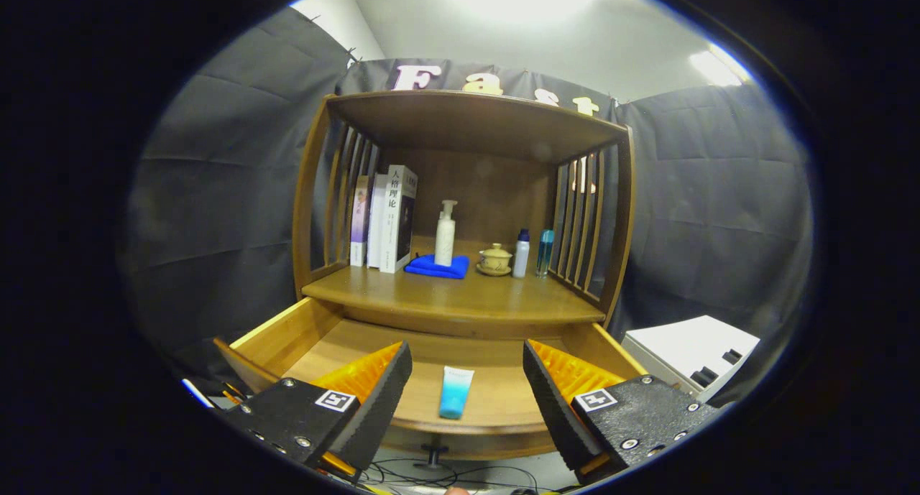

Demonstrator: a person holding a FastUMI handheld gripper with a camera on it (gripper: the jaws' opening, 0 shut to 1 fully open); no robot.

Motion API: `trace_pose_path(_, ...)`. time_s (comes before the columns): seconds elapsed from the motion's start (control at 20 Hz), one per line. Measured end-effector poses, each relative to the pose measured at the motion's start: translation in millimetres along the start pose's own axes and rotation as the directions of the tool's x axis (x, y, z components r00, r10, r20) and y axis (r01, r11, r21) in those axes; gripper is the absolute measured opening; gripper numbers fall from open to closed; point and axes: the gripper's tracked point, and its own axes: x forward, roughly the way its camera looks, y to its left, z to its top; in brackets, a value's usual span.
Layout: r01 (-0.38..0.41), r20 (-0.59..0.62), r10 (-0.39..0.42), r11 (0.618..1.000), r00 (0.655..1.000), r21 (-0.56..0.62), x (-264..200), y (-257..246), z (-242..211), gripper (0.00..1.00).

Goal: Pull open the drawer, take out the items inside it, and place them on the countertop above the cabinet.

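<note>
Drawer (302,337) open; tube (456,392) lies near its front edge. Gripper (467,380) spread wide, tube between the fingers, untouched.

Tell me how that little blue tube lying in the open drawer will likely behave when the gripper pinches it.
The tube looks like soft plastic, so it may squash under the fingers rather than stay stiff. It lies flat on the drawer floor, flattened at one end, so rolling seems unlikely. It looks small and probably light. The gripper is open, with the tube between its fingers.
</note>
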Motion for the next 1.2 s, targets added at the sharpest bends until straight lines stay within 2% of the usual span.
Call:
trace_pose_path(0.1, 0.002, -0.041, -0.001, 1.0, 0.999, 0.015, 17.2, 2.0, 7.6, 0.95)
trace_pose_path(0.25, 0.027, -0.201, -0.033, 0.999, 0.979, -0.03, 37.1, -4.4, -9.8, 0.95)
trace_pose_path(0.35, 0.058, -0.289, -0.082, 0.994, 0.954, -0.092, 44.8, -10.7, -19.2, 0.95)
trace_pose_path(0.5, 0.068, -0.426, -0.114, 0.99, 0.898, -0.122, 63.2, -8.9, -45.3, 0.94)
trace_pose_path(0.7, 0.099, -0.594, -0.168, 0.984, 0.787, -0.147, 82.2, -14.9, -79.0, 0.94)
trace_pose_path(0.85, 0.108, -0.681, -0.14, 0.99, 0.719, -0.09, 96.1, -3.6, -100.3, 0.93)
trace_pose_path(1.05, 0.09, -0.796, -0.117, 0.993, 0.594, -0.079, 103.8, 5.3, -138.9, 0.89)
trace_pose_path(1.2, 0.07, -0.837, -0.101, 0.995, 0.537, -0.075, 107.0, 11.3, -159.7, 0.85)
